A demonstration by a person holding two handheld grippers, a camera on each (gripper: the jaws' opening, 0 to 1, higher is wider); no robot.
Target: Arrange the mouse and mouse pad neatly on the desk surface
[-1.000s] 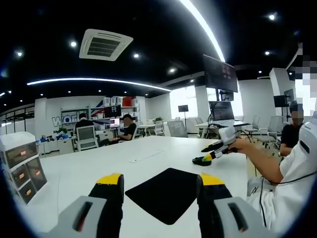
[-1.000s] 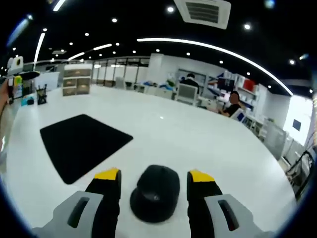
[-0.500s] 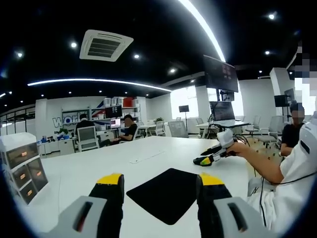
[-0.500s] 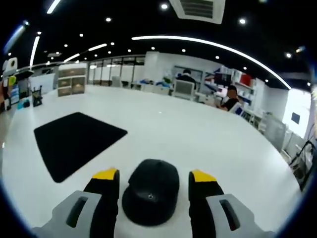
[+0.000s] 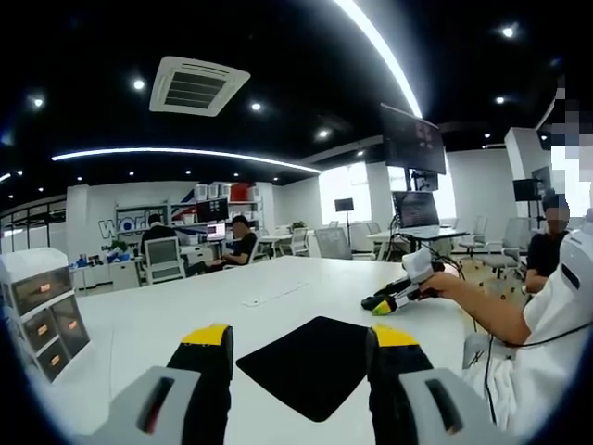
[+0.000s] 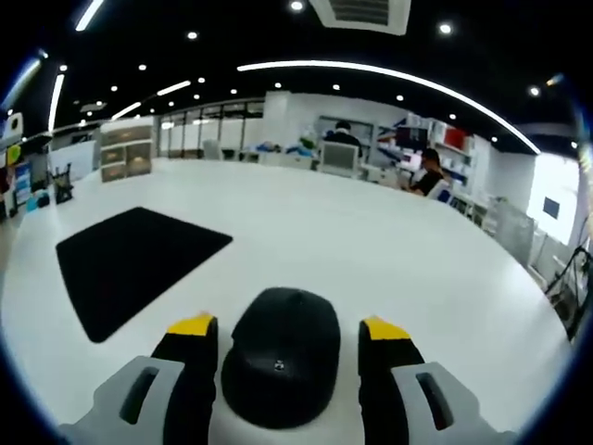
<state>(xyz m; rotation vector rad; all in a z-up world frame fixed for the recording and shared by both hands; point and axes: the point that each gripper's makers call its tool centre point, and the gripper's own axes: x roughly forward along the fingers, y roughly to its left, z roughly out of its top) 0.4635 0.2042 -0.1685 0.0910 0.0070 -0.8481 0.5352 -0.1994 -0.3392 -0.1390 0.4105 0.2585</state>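
A black mouse pad (image 5: 315, 363) lies flat on the white desk (image 5: 148, 320), just beyond my left gripper (image 5: 298, 345), which is open with nothing between its jaws. Farther right, a hand holds my right gripper (image 5: 382, 303) low over the desk around the black mouse (image 5: 370, 301). In the right gripper view the mouse (image 6: 278, 354) sits on the desk (image 6: 389, 250) between the yellow-tipped jaws of the right gripper (image 6: 288, 330). The jaws flank it and stand open, with a small gap on the right side. The mouse pad (image 6: 134, 264) lies off to the left of the mouse.
A white drawer unit (image 5: 39, 311) stands at the desk's left end, also visible far back (image 6: 128, 148). A thin white strip (image 5: 271, 294) lies mid-desk. The person's arm and white sleeve (image 5: 519, 315) are at the right. Other people sit at far desks.
The right gripper has moved forward, so the mouse now sits deeper between its jaws and looks larger. The left gripper view has barely shifted.
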